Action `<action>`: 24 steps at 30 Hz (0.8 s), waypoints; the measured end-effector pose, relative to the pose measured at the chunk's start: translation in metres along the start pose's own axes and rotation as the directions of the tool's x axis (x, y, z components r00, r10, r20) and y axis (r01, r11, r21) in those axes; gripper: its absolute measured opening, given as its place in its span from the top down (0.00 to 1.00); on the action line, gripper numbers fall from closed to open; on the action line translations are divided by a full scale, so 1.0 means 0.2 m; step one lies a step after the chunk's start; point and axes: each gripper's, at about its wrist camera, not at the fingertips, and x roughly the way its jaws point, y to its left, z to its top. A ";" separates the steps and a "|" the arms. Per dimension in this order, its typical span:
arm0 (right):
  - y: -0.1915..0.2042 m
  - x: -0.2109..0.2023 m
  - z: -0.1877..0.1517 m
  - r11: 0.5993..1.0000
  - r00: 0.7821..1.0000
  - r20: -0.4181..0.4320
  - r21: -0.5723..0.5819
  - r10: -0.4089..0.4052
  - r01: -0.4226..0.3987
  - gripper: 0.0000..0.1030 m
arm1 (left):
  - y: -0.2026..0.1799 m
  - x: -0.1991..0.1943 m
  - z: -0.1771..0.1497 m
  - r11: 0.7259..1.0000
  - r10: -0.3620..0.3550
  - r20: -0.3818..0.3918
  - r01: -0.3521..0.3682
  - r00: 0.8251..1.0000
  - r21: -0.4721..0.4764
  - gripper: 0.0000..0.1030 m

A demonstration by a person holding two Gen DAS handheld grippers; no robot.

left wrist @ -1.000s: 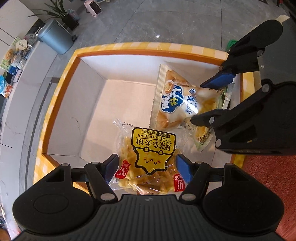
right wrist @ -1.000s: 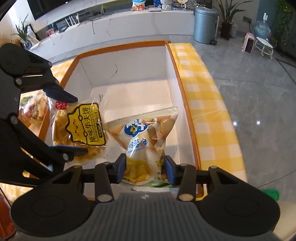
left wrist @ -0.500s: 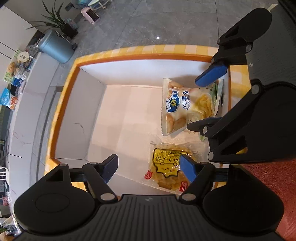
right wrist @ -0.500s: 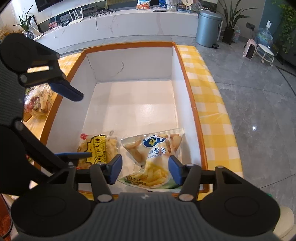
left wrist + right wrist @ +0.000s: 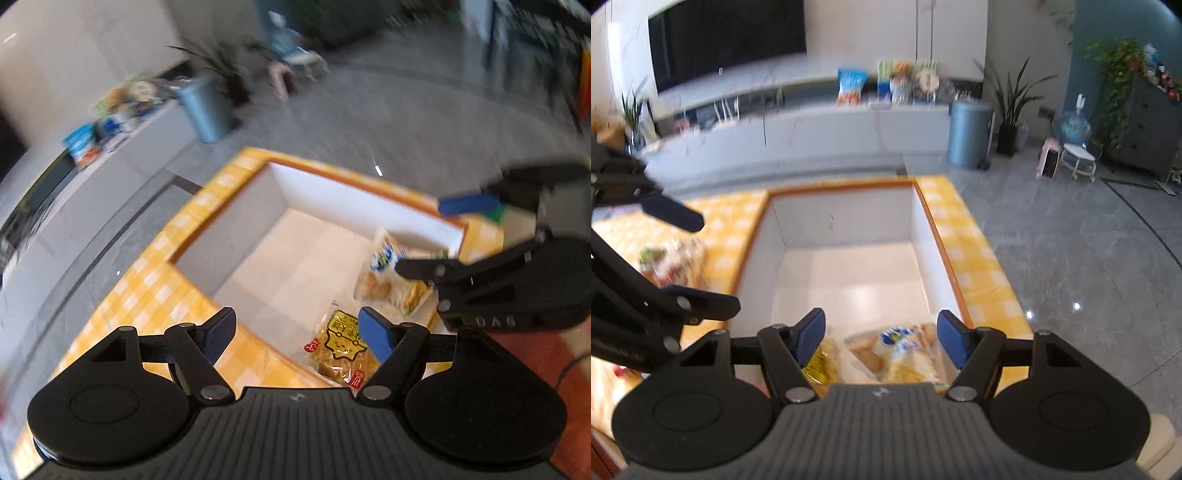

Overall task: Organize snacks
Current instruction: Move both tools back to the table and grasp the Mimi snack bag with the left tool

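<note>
Two snack packets (image 5: 897, 354) lie loose in the white box (image 5: 846, 229) (jaws of both grippers apart, nothing between them).

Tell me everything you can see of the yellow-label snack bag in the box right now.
The yellow-label snack bag is a clear plastic packet of pale yellow pieces, with a yellow crown-shaped label in dark print and small red marks at its corners. It lies flat on the white floor of the box, in the near corner, beside the blue-label bag. No gripper touches it.

Grey tiled floor (image 5: 1071, 258), blue-grey bin (image 5: 969, 133), potted plant (image 5: 1012, 99), dark screen (image 5: 727, 40)
</note>
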 end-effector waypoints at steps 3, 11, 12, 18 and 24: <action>0.07 -0.08 -0.02 0.999 0.998 0.063 0.028 0.020 -0.022 0.36 | 0.05 -0.13 -0.08 0.995 0.035 0.061 -0.030 0.998 -0.092 0.14; 0.34 -0.21 -0.09 0.997 0.984 0.164 0.019 0.073 -0.077 0.36 | 0.19 -0.39 -0.33 0.930 0.171 0.135 -0.115 0.976 -0.350 0.14; 0.37 -0.22 -0.10 0.997 0.982 0.171 0.018 0.076 -0.080 0.36 | 0.21 -0.41 -0.36 0.917 0.179 0.133 -0.117 0.975 -0.382 0.14; 0.56 -0.23 -0.17 0.994 0.974 0.200 0.002 0.106 -0.108 0.36 | 0.34 -0.48 -0.60 0.831 0.226 0.101 -0.138 0.969 -0.538 0.14; 0.69 -0.19 -0.25 0.988 0.968 0.202 0.020 0.145 -0.152 0.36 | 0.48 -0.52 -0.85 0.742 0.267 0.045 -0.175 0.963 -0.647 0.14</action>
